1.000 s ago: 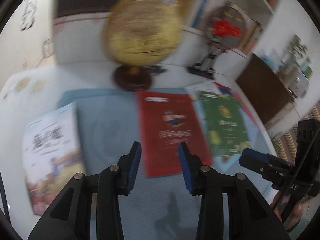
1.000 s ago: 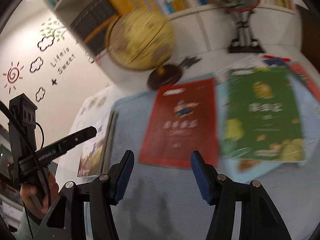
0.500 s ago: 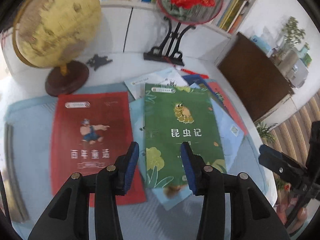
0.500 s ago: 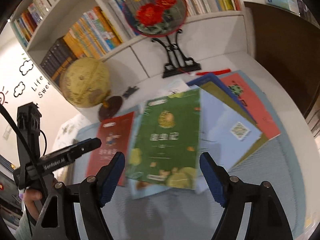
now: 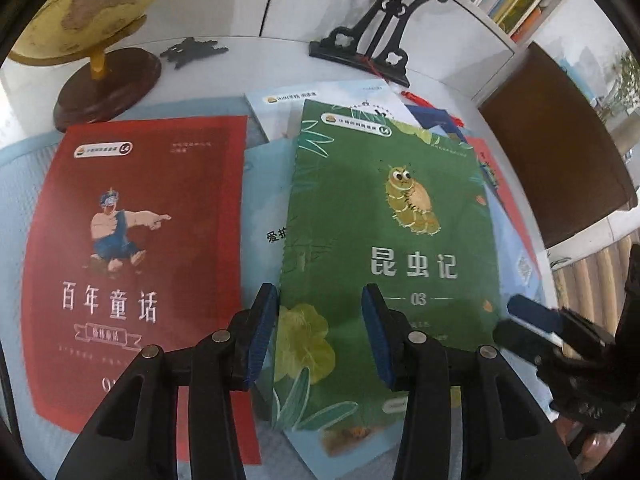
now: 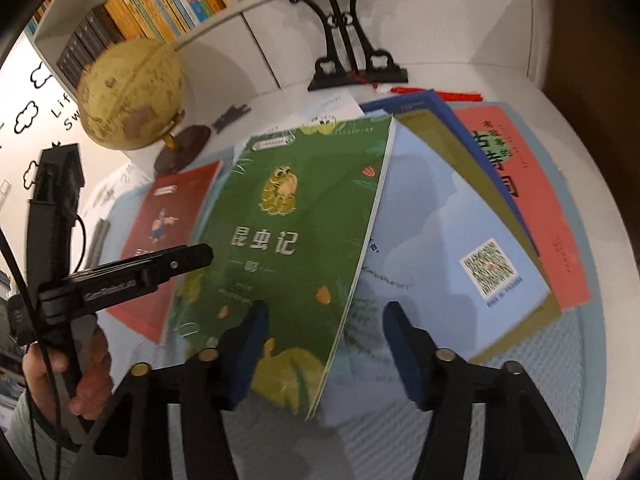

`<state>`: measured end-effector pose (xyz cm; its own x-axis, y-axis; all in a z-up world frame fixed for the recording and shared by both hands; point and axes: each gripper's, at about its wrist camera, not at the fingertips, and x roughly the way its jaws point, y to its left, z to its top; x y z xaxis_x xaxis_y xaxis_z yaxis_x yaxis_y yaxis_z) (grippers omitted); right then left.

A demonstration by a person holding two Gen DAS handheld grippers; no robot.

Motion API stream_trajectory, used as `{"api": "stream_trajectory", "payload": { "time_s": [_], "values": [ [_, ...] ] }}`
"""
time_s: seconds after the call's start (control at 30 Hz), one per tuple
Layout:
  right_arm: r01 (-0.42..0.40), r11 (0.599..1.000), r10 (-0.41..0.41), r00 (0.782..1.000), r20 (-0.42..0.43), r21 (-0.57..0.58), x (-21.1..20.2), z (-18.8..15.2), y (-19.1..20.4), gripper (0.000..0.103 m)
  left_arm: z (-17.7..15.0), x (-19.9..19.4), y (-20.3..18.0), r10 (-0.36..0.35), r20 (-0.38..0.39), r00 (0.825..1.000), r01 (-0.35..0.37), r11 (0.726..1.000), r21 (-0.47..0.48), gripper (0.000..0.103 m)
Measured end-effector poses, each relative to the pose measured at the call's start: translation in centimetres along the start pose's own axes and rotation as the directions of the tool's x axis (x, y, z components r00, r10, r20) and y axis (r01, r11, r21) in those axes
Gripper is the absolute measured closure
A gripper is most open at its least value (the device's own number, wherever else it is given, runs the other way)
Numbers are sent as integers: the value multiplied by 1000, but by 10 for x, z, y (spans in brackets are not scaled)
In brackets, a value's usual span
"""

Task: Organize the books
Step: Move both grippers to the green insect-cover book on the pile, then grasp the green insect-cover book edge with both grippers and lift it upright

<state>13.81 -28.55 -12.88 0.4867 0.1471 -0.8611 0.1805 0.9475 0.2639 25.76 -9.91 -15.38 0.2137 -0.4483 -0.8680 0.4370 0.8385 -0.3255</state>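
Observation:
A green book (image 5: 392, 208) with a caterpillar on its cover tops a fanned pile of books on a blue mat (image 5: 24, 168). My left gripper (image 5: 320, 332) hovers open over its lower left part, nothing between the pads. A red book (image 5: 140, 220) lies flat to the left. In the right wrist view my right gripper (image 6: 326, 352) straddles the green book's (image 6: 304, 216) near right edge. Its jaws are closing and the pads are clear of the cover. Under it lie a light blue book (image 6: 440, 240) and a coral book (image 6: 536, 200).
A globe (image 6: 132, 92) on a dark wooden base and a black fan stand (image 6: 352, 68) stand behind the books. A full bookshelf (image 6: 160, 4) runs along the back wall. A dark brown cabinet (image 5: 560, 148) sits to the right. A hand holds the left gripper (image 6: 196, 258).
Both grippers swung right from the red book and dropped closer over the green book. The right jaws opened wider, then narrowed. The globe slid off to the left.

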Motion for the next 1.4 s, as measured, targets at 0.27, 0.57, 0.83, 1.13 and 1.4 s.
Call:
{"api": "stream_trajectory", "payload": {
  "time_s": [0.27, 0.57, 0.83, 1.13, 1.4],
  "values": [
    [-7, 999, 9, 999, 32, -49, 12, 11, 7, 64, 4, 0, 0, 25, 26, 999, -25, 1000, -6, 60],
    [57, 996, -55, 998, 28, -66, -7, -7, -11, 68, -27, -5, -29, -18, -13, 1000, 18, 999, 27, 59],
    [42, 998, -44, 998, -52, -44, -50, -73, -59, 68, -103, -22, -61, -183, -90, 979, 184, 983, 1, 59],
    [17, 1000, -15, 996, -83, 26, -56, -114, -76, 68, -134, -27, -68, -105, -74, 992, 105, 994, -6, 59],
    [18, 1000, -17, 998, -55, 4, -58, -130, -68, 72, -135, -39, -81, -172, -37, 984, 172, 985, -6, 67]
  ]
}}
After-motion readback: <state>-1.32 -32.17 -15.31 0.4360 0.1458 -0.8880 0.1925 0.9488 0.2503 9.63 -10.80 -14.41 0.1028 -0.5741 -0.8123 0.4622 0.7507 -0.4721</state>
